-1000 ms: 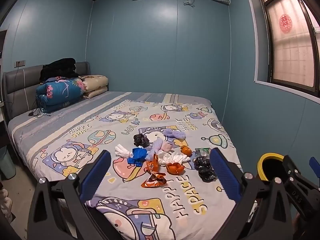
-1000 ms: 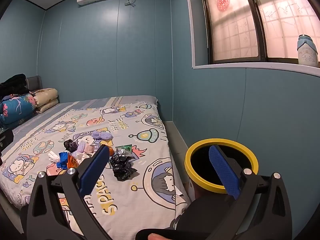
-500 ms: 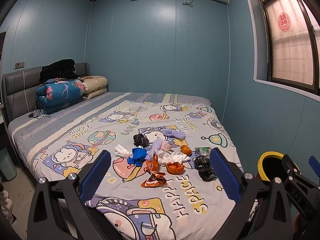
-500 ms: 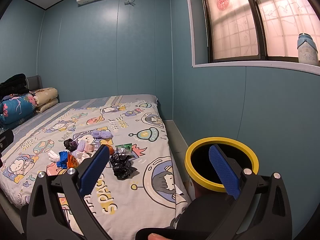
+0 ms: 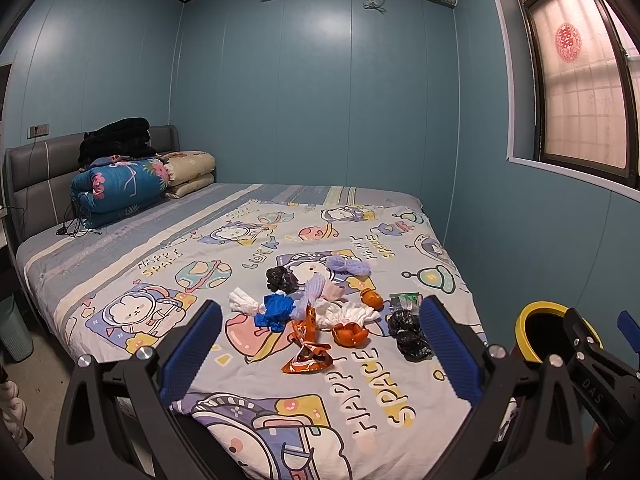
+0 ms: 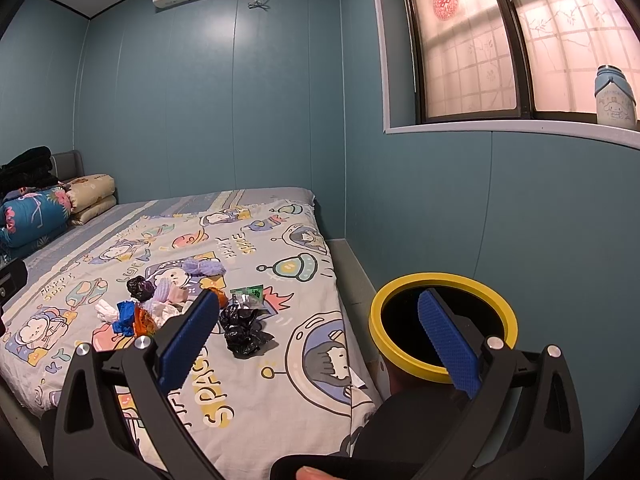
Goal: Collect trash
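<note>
Trash lies in a heap on the cartoon bedspread [image 5: 256, 396]: an orange snack wrapper [image 5: 307, 360], orange peel [image 5: 350, 334], blue plastic [image 5: 275, 310], white tissue [image 5: 242, 302], crumpled black bags [image 5: 410, 338] [image 6: 242, 330], a green wrapper [image 6: 250, 293] and purple fluff [image 5: 348, 266]. A yellow-rimmed black bin [image 6: 442, 334] [image 5: 540, 334] stands on the floor to the right of the bed. My left gripper [image 5: 320, 350] hovers open above the near end of the bed, short of the heap. My right gripper [image 6: 320, 334] is open too, between the black bags and the bin. Neither holds anything.
Folded quilts [image 5: 120, 188] and dark clothes [image 5: 116, 142] are piled at the grey headboard [image 5: 32, 168]. The blue wall with a window [image 6: 480, 40] runs close along the bed's right side; a bottle [image 6: 614, 98] stands on the sill. A pale bin [image 5: 12, 328] stands left of the bed.
Both views have hardly shifted; the left view drifted slightly. The grippers stay open and the trash has not moved.
</note>
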Demonstrator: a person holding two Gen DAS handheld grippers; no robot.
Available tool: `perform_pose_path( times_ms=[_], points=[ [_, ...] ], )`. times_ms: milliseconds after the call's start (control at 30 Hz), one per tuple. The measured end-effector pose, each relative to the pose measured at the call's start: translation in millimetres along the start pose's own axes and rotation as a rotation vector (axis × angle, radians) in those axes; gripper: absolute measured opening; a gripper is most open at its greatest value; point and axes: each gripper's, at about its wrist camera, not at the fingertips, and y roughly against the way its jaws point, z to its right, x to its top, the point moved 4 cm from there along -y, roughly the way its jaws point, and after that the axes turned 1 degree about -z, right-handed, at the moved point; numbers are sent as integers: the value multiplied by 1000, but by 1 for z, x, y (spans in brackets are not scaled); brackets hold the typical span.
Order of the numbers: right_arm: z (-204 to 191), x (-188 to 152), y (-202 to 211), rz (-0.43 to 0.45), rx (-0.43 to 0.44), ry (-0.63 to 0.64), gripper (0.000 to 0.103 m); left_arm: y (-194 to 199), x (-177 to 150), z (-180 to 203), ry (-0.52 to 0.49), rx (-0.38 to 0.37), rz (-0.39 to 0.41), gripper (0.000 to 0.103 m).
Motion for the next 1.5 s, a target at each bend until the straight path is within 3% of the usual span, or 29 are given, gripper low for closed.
perform_pose_path(
  times_ms=[1500],
  points=[
    [1, 0, -1, -5, 1, -3, 95, 3, 1, 1, -3, -5, -12, 95]
  ],
)
